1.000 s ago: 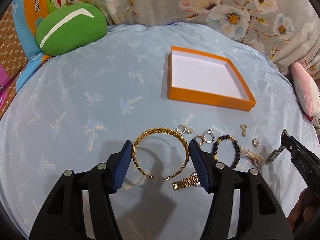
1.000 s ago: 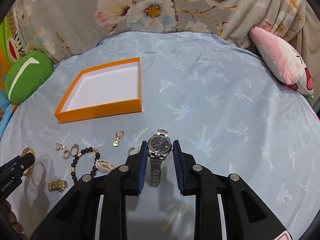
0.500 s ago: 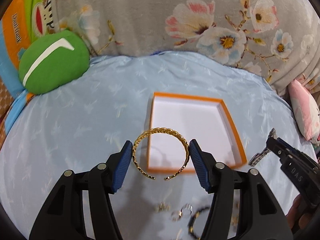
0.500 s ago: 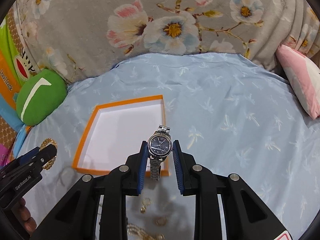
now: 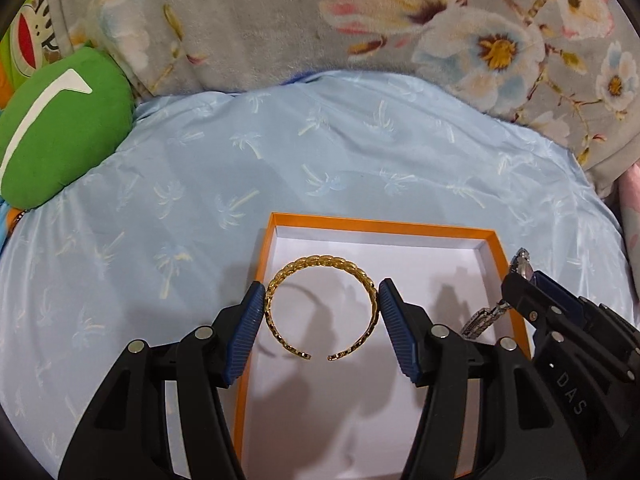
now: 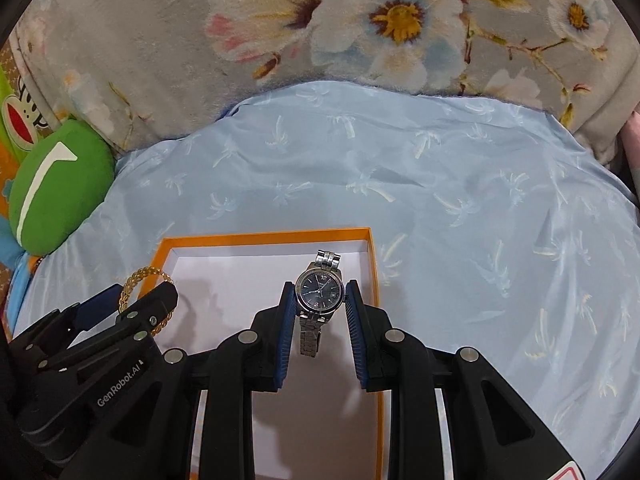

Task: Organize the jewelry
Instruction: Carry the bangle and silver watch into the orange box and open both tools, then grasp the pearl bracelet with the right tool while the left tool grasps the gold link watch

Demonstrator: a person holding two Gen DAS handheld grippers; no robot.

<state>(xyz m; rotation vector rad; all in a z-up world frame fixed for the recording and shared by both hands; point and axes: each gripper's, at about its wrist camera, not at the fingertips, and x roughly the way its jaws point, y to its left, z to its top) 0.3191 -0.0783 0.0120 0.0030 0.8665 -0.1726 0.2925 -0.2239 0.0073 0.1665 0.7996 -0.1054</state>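
Observation:
My left gripper [image 5: 321, 300] is shut on a gold open bangle [image 5: 316, 264] and holds it above the white inside of the orange box [image 5: 380, 227]. My right gripper [image 6: 319, 296] is shut on a silver watch with a dark blue dial [image 6: 319, 291], also above the orange box [image 6: 264, 237], near its right wall. The right gripper and the watch's strap [image 5: 482, 320] show at the right of the left wrist view. The left gripper with the bangle [image 6: 138, 280] shows at the left of the right wrist view.
The box sits on a light blue palm-print cloth [image 5: 280, 160]. A green cushion [image 5: 56, 128] lies at the far left. A floral grey blanket [image 5: 360, 20] rises behind, and a pink pillow [image 5: 632, 200] is at the right edge. The other jewelry is out of view.
Both grippers lifted from the jewelry pile and moved forward over the orange box, carrying the bangle and the watch. The loose pieces have dropped out of view.

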